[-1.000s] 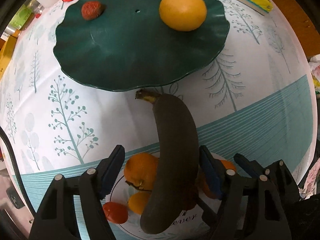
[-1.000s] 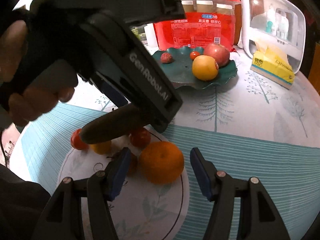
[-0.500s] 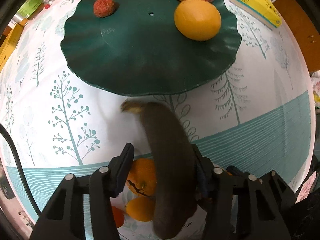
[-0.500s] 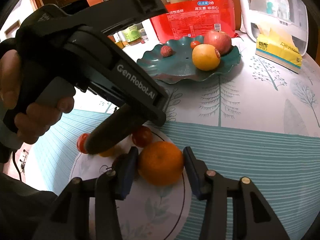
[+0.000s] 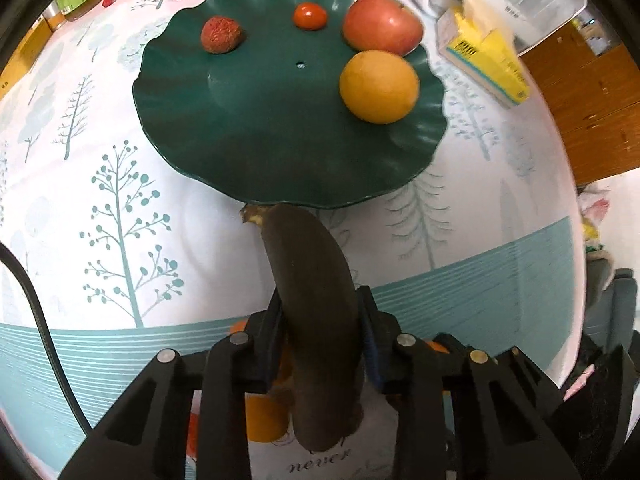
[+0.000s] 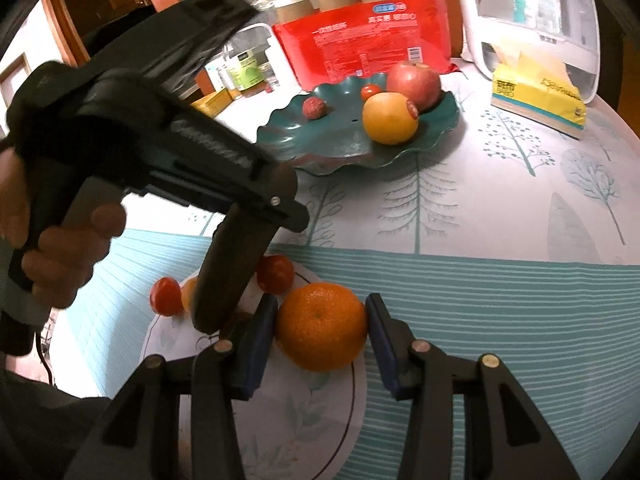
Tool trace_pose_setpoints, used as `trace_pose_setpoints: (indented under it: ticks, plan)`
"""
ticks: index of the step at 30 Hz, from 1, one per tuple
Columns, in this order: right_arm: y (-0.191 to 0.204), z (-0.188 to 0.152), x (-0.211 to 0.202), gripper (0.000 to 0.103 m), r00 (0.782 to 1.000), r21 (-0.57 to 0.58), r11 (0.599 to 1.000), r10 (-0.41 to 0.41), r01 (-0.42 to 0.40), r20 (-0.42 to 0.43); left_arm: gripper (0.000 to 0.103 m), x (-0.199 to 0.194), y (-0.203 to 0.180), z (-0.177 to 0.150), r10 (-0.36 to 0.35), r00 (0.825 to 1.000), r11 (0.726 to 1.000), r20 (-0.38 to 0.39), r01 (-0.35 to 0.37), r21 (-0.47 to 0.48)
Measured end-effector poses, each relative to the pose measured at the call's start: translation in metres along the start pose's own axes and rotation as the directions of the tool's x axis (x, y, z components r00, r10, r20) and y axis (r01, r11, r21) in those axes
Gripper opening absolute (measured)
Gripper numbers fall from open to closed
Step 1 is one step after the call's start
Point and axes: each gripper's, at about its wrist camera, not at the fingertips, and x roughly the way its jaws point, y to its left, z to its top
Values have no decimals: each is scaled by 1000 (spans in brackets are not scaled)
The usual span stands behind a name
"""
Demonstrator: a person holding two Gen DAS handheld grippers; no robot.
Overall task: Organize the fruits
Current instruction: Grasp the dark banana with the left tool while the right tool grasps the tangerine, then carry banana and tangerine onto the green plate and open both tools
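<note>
My left gripper (image 5: pixel 320 320) is shut on a dark overripe banana (image 5: pixel 312 312), held above the white plate, its stem pointing at the green plate (image 5: pixel 260 120). The banana also shows in the right wrist view (image 6: pixel 232 264). The green plate holds an apple (image 5: pixel 382 24), a yellow orange (image 5: pixel 378 86), a small tomato (image 5: pixel 309 16) and a lychee (image 5: pixel 221 35). My right gripper (image 6: pixel 320 332) is shut on a mandarin (image 6: pixel 320 328) sitting on the white plate (image 6: pixel 288 420).
Small tomatoes (image 6: pixel 165 295) and other small fruit lie on the white plate behind the banana. A yellow tissue box (image 6: pixel 538 100), a red package (image 6: pixel 360 36) and a white container (image 6: pixel 532 12) stand behind the green plate. The patterned tablecloth (image 6: pixel 500 208) covers the table.
My left gripper closed on the banana and lifted it toward the green plate. My right gripper moved in and closed around the mandarin.
</note>
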Motion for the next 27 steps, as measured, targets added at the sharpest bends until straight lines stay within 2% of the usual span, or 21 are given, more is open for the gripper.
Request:
trace_pose_setpoints:
  ticks: [7, 14, 20, 27]
  plan:
    - [-4, 12, -11, 46, 999, 35, 999, -17, 16, 37, 30, -22, 5, -21, -67, 994, 998, 87, 67, 7]
    - [-4, 25, -24, 46, 996, 50, 998, -30, 26, 83, 29, -53, 13, -32, -134, 968, 991, 211, 130, 33]
    - [0, 38, -31, 46, 992, 37, 999, -43, 39, 120, 29, -71, 23, -26, -154, 953, 988, 260, 151, 29]
    - [5, 63, -34, 46, 984, 13, 999, -44, 43, 171, 28, -87, 22, -3, -151, 935, 988, 320, 150, 30]
